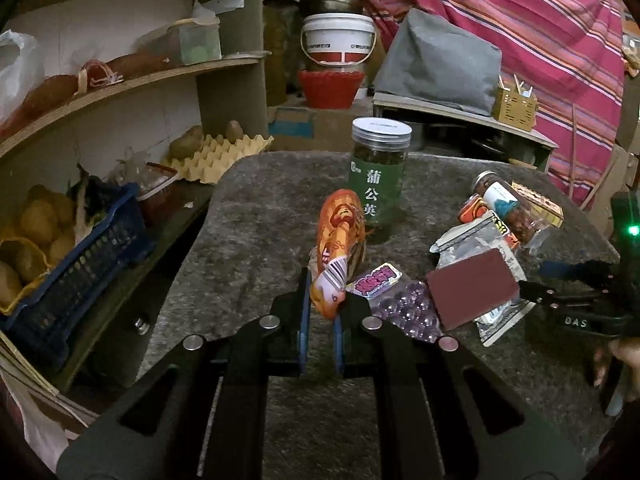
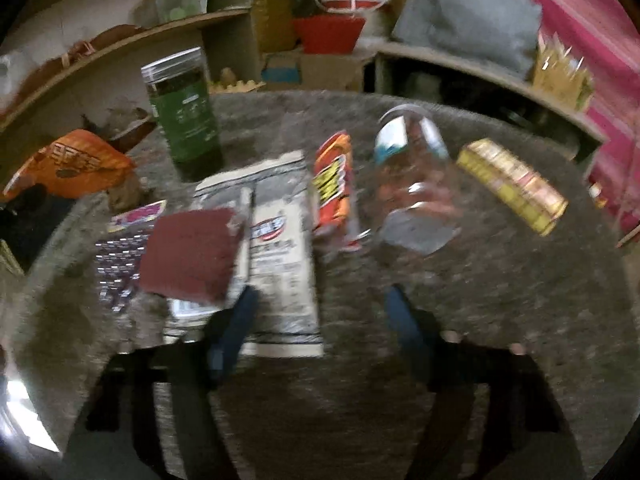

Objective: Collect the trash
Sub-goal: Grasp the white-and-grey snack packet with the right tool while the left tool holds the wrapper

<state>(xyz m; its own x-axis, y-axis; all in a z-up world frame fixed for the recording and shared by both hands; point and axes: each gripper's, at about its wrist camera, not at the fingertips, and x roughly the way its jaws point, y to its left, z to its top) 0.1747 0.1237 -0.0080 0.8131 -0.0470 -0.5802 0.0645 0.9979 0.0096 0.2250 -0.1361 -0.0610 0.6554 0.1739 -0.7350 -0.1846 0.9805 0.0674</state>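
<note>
Orange snack wrapper [image 1: 340, 240] is clamped in the left gripper [image 1: 320, 308]. Right gripper [image 2: 320, 312] stands apart over the silver pouch [image 2: 280, 248], gripping nothing.

a dim room: a grey felt-covered table [image 1: 248, 240] stands before a curved wooden shelf [image 1: 132, 84] on the left, a low shelf [image 1: 460, 114] behind it, and a pink striped cloth [image 1: 540, 40] hangs on the right.

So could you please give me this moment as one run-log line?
left gripper: shut on orange wrapper | right gripper: open, over silver pouch | green-label jar: upright
</note>
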